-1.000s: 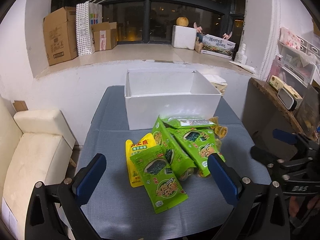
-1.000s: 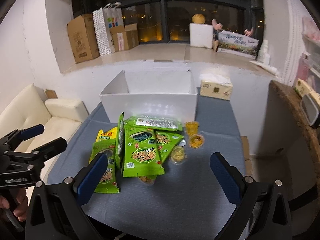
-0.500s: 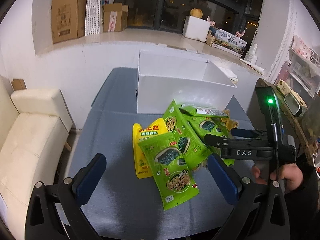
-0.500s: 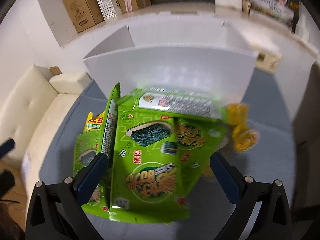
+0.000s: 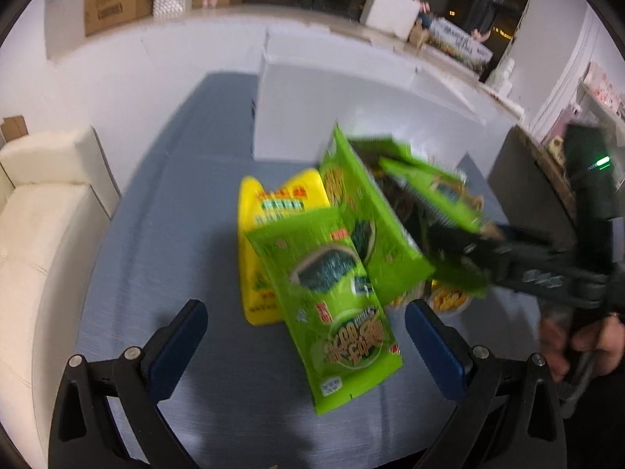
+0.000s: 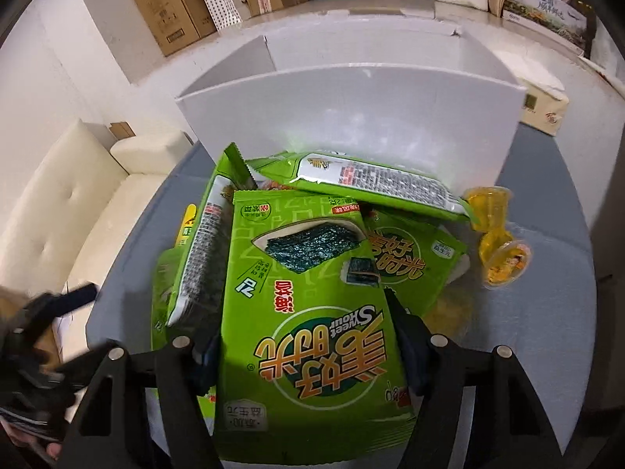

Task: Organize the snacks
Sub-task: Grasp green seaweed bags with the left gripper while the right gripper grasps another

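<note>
Green foil seaweed snack packet [image 6: 312, 305] lies on top of a heap of like packets, between the two fingers of the right gripper [image 6: 308, 355]. The right gripper's jaws have just been closing and now sit against the packet's two side edges; whether the pads actually press I cannot tell. Under and beside it: a second green packet with a silver printed back [image 6: 375, 183], another green packet standing on edge [image 6: 207, 242], and a yellow pouch [image 5: 273, 211] at the left of the heap. Small yellow jelly cups [image 6: 504, 254] lie just right of the heap, touching each other. All on a grey-blue cloth-covered surface [image 6: 527, 351]. Open white cardboard box [image 6: 351, 117] stands just behind the heap. Left gripper [image 5: 308, 344] is wide open, nothing between its blue pads [image 5: 175, 344]; it hovers over the near end of another green seaweed packet [image 5: 336, 312], picture blurred. A hand [image 5: 578, 340] grips the right gripper's handle. Cream sofa [image 6: 78, 215] sits left of the surface; brown cartons [image 6: 172, 8] on the ledge behind.
</note>
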### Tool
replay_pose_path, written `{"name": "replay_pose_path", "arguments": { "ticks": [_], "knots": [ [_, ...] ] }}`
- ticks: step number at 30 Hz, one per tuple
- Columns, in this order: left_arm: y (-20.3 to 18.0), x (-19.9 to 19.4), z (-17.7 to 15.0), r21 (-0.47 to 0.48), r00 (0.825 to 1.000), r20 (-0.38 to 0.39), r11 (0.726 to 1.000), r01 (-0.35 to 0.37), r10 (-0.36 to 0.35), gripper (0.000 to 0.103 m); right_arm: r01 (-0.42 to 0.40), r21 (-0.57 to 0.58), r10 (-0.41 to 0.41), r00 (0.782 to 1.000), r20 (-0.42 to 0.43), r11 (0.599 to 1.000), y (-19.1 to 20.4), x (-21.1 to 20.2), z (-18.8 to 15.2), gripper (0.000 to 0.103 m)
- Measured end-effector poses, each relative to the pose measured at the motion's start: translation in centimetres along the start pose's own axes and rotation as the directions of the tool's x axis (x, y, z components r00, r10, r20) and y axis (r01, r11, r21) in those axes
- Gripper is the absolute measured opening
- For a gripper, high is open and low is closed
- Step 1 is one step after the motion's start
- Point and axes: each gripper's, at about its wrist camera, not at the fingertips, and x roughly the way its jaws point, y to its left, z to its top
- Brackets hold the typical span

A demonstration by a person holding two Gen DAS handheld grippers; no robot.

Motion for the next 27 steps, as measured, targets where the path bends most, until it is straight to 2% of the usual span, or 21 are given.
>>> {"name": "replay_pose_path", "arguments": {
  "ticks": [5, 11, 13, 16, 17, 19, 27],
  "knots": [
    [-1.3, 1.9, -0.3, 0.008, 1.0, -0.025, 1.0, -0.002, 0.003, 0.103, -0.03, 0.006, 0.03, 0.998, 0.051, 1.0, -0.3, -3.4, -1.7, 0.073],
    [-1.3, 4.7, 0.0, -0.014, 0.994, -0.083, 0.998, -0.067, 0.066, 0.103, -0.034, 0.034, 0.031, 0.996, 0.085, 0.999, -0.5, -5.9, -3.6, 0.073],
    [-1.5, 5.4, 0.2, -0.01, 0.992, -0.088, 0.996, -0.088, 0.087, 0.102, -0.028, 0.033, 0.025, 0.995, 0.093, 0.999, 0.0, -5.6, -3.5, 0.073],
    [-2.2, 6.2, 0.3, 0.013, 0.987, -0.085, 0.991, -0.137, 0.137, 0.091, -0.03, 0.032, 0.027, 0.995, 0.101, 0.999, 0.3, -5.8, -3.7, 0.073],
    [-2.5, 6.2, 0.3, 0.027, 0.982, -0.077, 0.985, -0.169, 0.17, 0.08, -0.03, 0.027, 0.027, 0.995, 0.101, 0.999, 0.5, -5.8, -3.8, 0.073],
    [-2.6, 5.7, 0.2, 0.031, 0.986, -0.072, 0.988, -0.149, 0.151, 0.076, -0.029, 0.019, 0.027, 0.994, 0.102, 0.999, 0.7, -6.1, -4.0, 0.073],
    [-1.5, 1.4, 0.1, 0.033, 0.996, -0.043, 0.996, -0.078, 0.08, 0.074, -0.034, 0.015, 0.031, 0.991, 0.131, 0.999, 1.0, -7.2, -4.2, 0.073]
  ]
}}
